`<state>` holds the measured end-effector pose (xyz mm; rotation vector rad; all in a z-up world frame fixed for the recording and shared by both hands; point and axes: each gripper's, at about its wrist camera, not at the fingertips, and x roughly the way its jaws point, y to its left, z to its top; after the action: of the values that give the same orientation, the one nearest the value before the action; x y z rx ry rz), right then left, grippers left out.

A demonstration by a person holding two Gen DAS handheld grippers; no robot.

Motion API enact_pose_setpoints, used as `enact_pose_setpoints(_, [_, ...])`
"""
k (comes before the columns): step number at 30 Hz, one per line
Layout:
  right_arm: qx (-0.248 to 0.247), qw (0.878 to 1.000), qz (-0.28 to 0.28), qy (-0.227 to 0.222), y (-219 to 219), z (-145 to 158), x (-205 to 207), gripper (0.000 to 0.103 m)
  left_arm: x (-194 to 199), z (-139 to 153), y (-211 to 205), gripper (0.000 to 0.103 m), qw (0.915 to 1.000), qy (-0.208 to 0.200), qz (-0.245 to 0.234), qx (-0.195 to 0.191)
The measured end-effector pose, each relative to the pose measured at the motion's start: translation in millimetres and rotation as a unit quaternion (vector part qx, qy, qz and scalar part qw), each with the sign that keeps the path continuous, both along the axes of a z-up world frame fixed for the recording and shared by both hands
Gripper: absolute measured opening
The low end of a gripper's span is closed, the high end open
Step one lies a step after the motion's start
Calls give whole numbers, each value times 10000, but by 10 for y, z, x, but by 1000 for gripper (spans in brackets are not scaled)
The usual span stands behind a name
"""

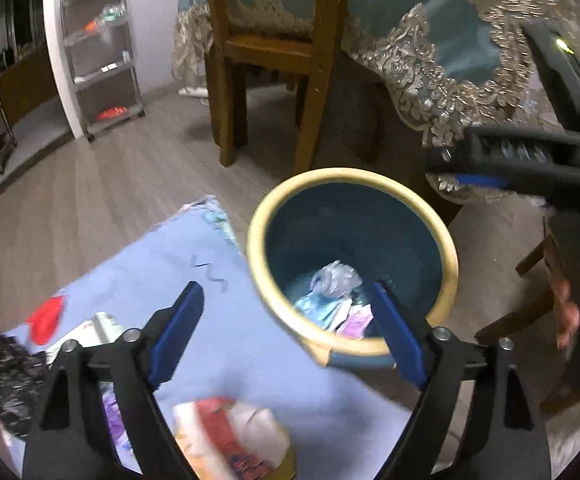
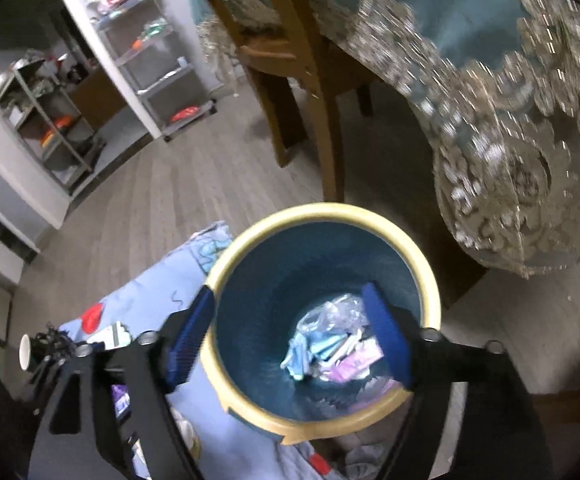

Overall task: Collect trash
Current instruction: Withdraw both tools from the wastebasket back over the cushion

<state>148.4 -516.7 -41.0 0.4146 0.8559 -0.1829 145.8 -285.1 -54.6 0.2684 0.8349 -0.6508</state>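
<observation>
A dark blue bin with a yellow rim (image 1: 258, 240) stands on the floor beside a light blue cloth (image 1: 170, 264). Crumpled clear plastic (image 1: 336, 278) and several wrappers (image 1: 350, 320) lie at its bottom. My left gripper (image 1: 286, 292) is open, one finger over the cloth and the other over the bin's near rim. A blurred red and white wrapper (image 1: 230, 432) shows low between its arms, touching neither pad. My right gripper (image 2: 290, 290) stands open right above the bin (image 2: 430, 280), with nothing between its pads; the trash pile (image 2: 330, 344) lies below. It also enters the left wrist view as the right gripper (image 1: 450, 164).
On the cloth lie a red scrap (image 1: 46, 320), a white packet (image 1: 98, 328), a purple wrapper (image 1: 112, 412) and a black plastic bag (image 1: 6, 376). A paper cup (image 2: 26, 352) stands at the left. A wooden chair (image 1: 266, 52), a lace-trimmed tablecloth (image 1: 430, 76) and metal shelves (image 1: 102, 52) stand behind.
</observation>
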Motion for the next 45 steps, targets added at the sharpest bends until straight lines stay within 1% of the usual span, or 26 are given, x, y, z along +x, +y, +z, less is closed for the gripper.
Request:
enact_pose_setpoints(1, [-47, 10000, 60, -30, 47, 27, -3, 91, -71, 52, 100, 85, 9999, -70, -4, 81])
enact_pose_setpoints(5, [-347, 9980, 523, -117, 368, 143, -46, 93, -304, 266, 497, 87, 9994, -271, 51, 192])
enact_pose_setpoints(9, [-617, 9938, 911, -178, 716, 267, -168, 93, -524, 503, 1006, 90, 9986, -414, 258, 186])
enact_pose_setpoints(12, [-792, 9894, 1173, -329, 998, 364, -323, 95, -696, 640, 1393, 91, 9974, -526, 455, 207])
enact_pose_setpoints(15, [-781, 9871, 1350, -353, 1219, 395, -447, 95, -869, 722, 1817, 93, 9961, -523, 688, 177])
enact_pose_setpoints(19, [-580, 9866, 1484, -350, 1439, 381, -595, 96, -1053, 710, 2310, 93, 9930, -472, 1073, 120])
enact_pose_setpoints(23, [-475, 9878, 1438, -355, 1609, 378, -685, 97, -1126, 644, 2625, 93, 9886, -431, 1445, 31])
enact_pose_setpoints(25, [-315, 9893, 1387, -326, 1669, 348, -727, 97, -1147, 631, 2748, 93, 9871, -435, 1537, -69])
enact_pose_setpoints(27, [-218, 9901, 1365, -254, 1719, 306, -733, 97, -1165, 587, 2833, 94, 9864, -481, 1572, -19])
enact_pose_setpoints(29, [-280, 9897, 1393, -173, 1783, 285, -727, 97, -1159, 519, 2899, 94, 9859, -416, 1620, 45])
enact_pose_setpoints(33, [-474, 9877, 1488, -16, 1915, 215, -680, 97, -1105, 460, 3034, 94, 9832, -240, 1806, -97])
enact_pose_setpoints(39, [-611, 9845, 1624, 269, 2045, 71, -593, 97, -1050, 391, 3094, 95, 9807, -142, 1948, -118])
enact_pose_setpoints(42, [-592, 9827, 1702, 420, 2108, -30, -539, 97, -1021, 354, 3098, 96, 9795, -43, 2010, -129])
enact_pose_setpoints(45, [-438, 9835, 1668, 554, 2115, -133, -487, 97, -984, 328, 3085, 97, 9794, -27, 2019, -69])
